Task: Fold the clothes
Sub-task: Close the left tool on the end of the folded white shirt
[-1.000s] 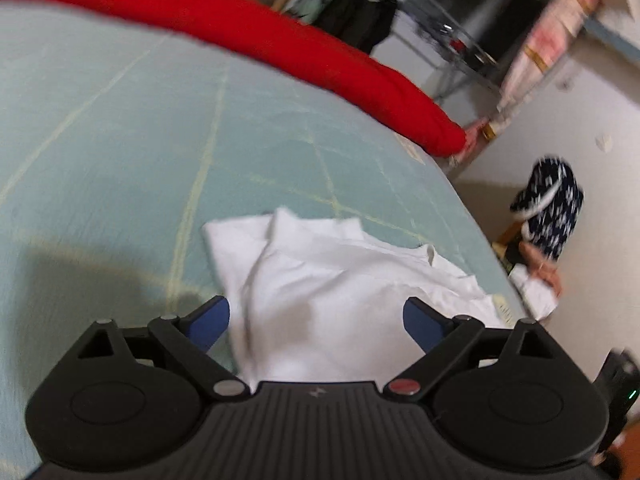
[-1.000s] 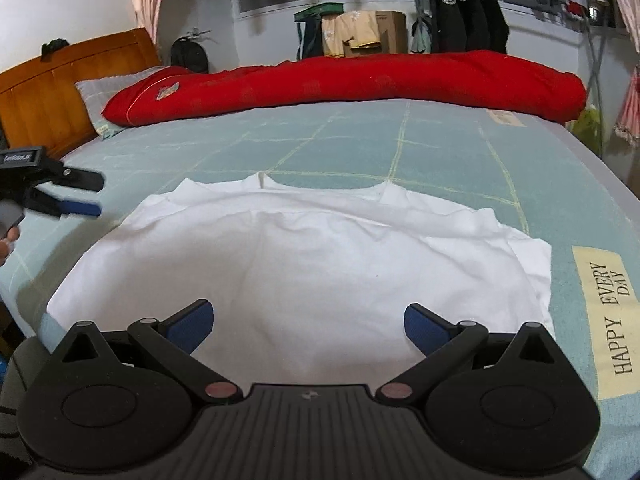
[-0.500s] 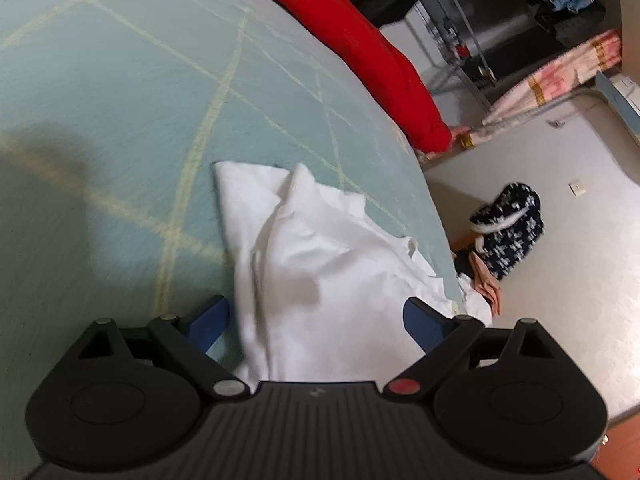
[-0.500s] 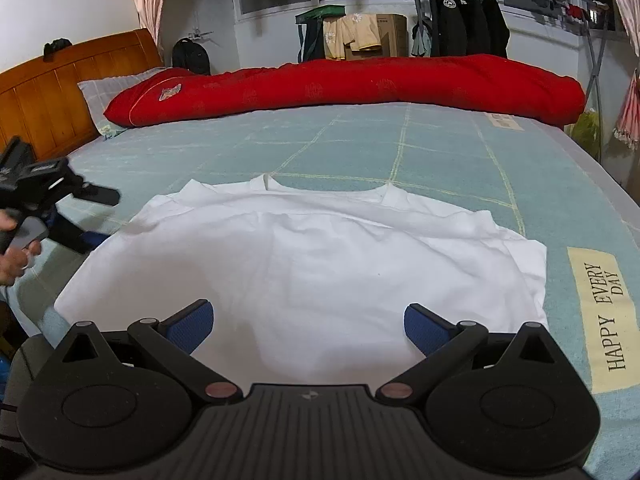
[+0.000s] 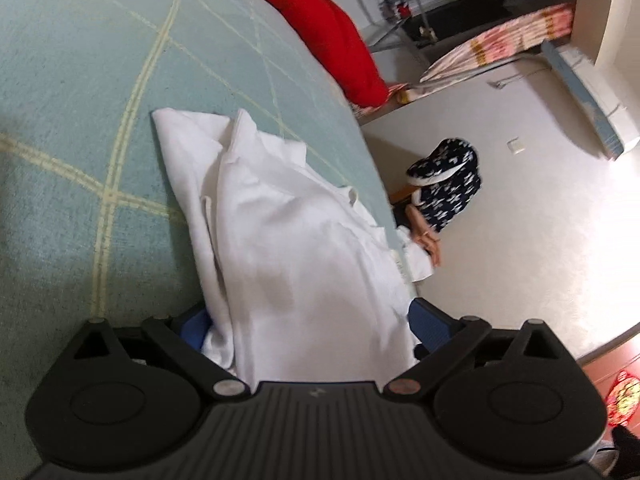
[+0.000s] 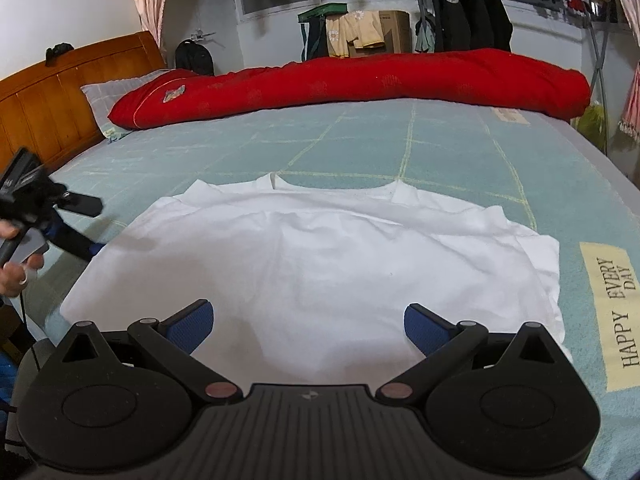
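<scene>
A white T-shirt [image 6: 320, 264] lies spread flat on the teal bed sheet [image 6: 400, 148], collar toward the far side. My right gripper [image 6: 308, 326] hovers open over the shirt's near hem, its blue pads [image 6: 192, 322] apart with nothing between them. At the shirt's left sleeve, my left gripper [image 6: 86, 226] is held low by a hand [image 6: 12, 276]. In the left wrist view the shirt [image 5: 288, 248] runs away from that gripper [image 5: 310, 322]. It is open, and rumpled cloth lies between its fingers and covers part of the left pad [image 5: 196, 326].
A long red duvet [image 6: 360, 84] lies across the far side of the bed, with a pillow [image 6: 112, 94] and a wooden headboard [image 6: 52, 108] at the left. A clothes rack [image 6: 468, 20] stands behind. The bed's edge and floor [image 5: 520, 220] lie close to the shirt.
My left gripper has come down and closer to the shirt's sleeve side, so cloth now lies between its open fingers. The right gripper has barely moved.
</scene>
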Action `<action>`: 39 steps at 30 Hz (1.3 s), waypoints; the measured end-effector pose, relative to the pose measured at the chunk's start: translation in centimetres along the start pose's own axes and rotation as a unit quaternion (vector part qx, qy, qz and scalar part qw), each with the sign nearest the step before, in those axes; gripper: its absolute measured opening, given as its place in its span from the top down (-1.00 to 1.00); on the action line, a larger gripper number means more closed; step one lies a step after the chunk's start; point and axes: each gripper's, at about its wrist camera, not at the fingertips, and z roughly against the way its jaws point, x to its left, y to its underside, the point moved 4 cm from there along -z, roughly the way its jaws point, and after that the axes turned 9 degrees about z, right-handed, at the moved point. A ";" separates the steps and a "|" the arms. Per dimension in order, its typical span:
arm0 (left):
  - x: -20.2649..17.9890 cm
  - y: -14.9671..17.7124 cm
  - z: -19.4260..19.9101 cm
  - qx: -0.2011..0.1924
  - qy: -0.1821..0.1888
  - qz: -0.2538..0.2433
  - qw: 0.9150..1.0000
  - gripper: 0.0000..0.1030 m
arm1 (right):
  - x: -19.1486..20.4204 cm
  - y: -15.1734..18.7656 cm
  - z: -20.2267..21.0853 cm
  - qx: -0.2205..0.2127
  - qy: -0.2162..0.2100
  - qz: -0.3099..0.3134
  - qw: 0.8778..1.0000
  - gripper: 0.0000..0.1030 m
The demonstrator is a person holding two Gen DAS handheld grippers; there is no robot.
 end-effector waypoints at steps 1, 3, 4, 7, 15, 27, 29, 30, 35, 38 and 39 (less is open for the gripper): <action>0.0 -0.4 -0.2 0.002 0.004 0.007 1.000 -0.91 | -0.1 0.0 0.0 0.000 0.001 -0.001 1.000 -1.00; -0.2 -1.5 -0.9 0.007 0.011 0.010 1.000 -0.91 | -0.2 -0.1 0.0 0.000 0.003 -0.004 1.000 -1.00; -0.4 -2.0 -1.5 0.011 0.010 0.007 1.000 -0.91 | -0.2 -0.1 0.0 -0.001 0.004 -0.005 1.000 -1.00; -1.0 -2.8 -3.0 0.023 0.001 -0.001 1.000 -0.96 | -0.2 -0.2 -0.1 -0.002 0.006 -0.005 1.000 -1.00; -0.2 -0.6 -1.2 0.041 0.028 -0.002 0.999 -0.94 | 0.2 -0.2 -0.1 -0.001 0.001 0.008 1.000 -1.00; 1.5 -2.0 -2.4 0.035 -0.062 -0.005 0.997 0.47 | 0.1 0.4 -0.3 0.005 -0.001 -0.003 1.000 -1.00; 2.2 -1.9 -2.1 0.030 -0.064 0.002 0.997 0.60 | -0.2 0.5 -0.4 0.006 0.002 -0.010 1.000 -1.00; 2.6 -1.8 -2.0 0.030 -0.060 0.005 0.998 0.61 | -0.2 0.4 -0.4 0.006 0.003 -0.012 1.000 -1.00; 2.5 -1.6 -1.8 0.029 -0.069 -0.001 0.997 0.62 | -0.1 0.3 -0.4 0.005 0.005 -0.012 1.000 -1.00; 2.4 -1.4 -1.5 0.025 -0.071 -0.007 0.997 0.62 | 0.2 -0.1 -0.5 0.000 -0.002 -0.010 1.000 -1.00; 2.4 -1.3 -1.5 0.024 -0.072 -0.009 0.997 0.62 | 0.4 -0.2 -0.6 -0.002 -0.006 -0.009 1.000 -1.00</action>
